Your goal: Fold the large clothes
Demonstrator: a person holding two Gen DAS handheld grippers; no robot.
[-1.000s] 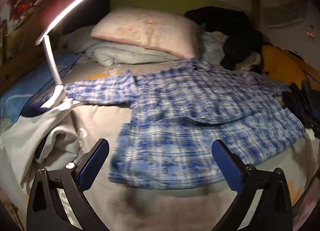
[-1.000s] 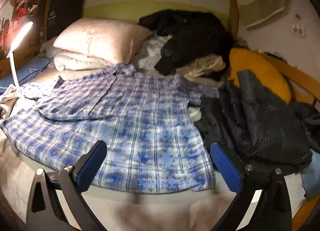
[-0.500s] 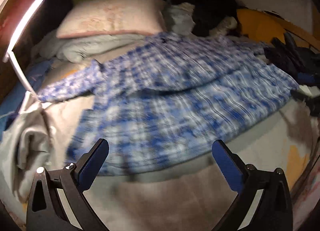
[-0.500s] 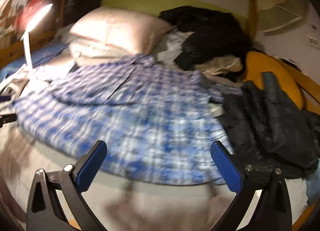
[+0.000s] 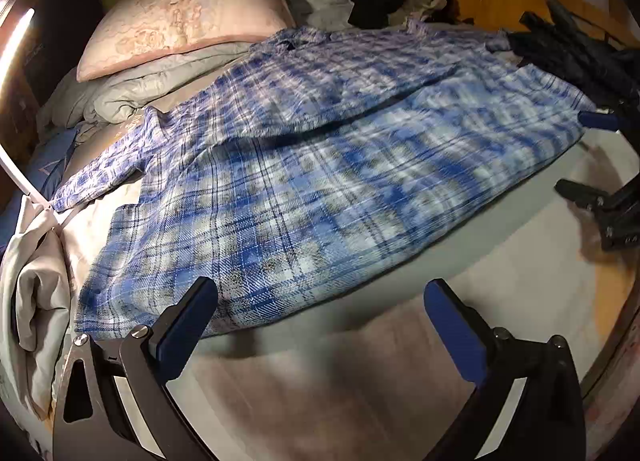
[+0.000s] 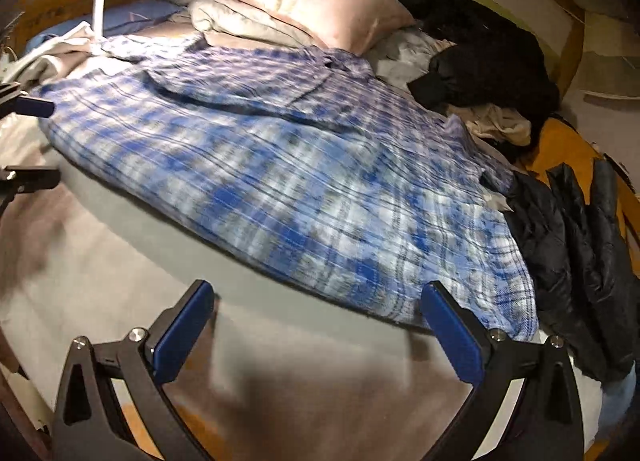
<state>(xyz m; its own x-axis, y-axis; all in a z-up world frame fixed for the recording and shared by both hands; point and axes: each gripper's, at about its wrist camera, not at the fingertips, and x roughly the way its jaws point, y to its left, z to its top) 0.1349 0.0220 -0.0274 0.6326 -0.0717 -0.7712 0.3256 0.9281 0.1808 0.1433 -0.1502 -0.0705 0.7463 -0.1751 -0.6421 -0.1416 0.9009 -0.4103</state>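
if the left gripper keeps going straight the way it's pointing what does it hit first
Most likely the near hem of the plaid shirt, which lies just beyond the open left gripper on the bed sheet; exact depth is unclear.

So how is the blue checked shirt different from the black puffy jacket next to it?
The checked shirt is blue and white plaid; the puffy jacket is plain black. The shirt lies spread out wide and mostly flat across the bed, while the jacket sits bunched up at the bed's right edge. The shirt looks thin; the jacket looks thick and quilted. Both are on the bed, and neither open gripper holds them.
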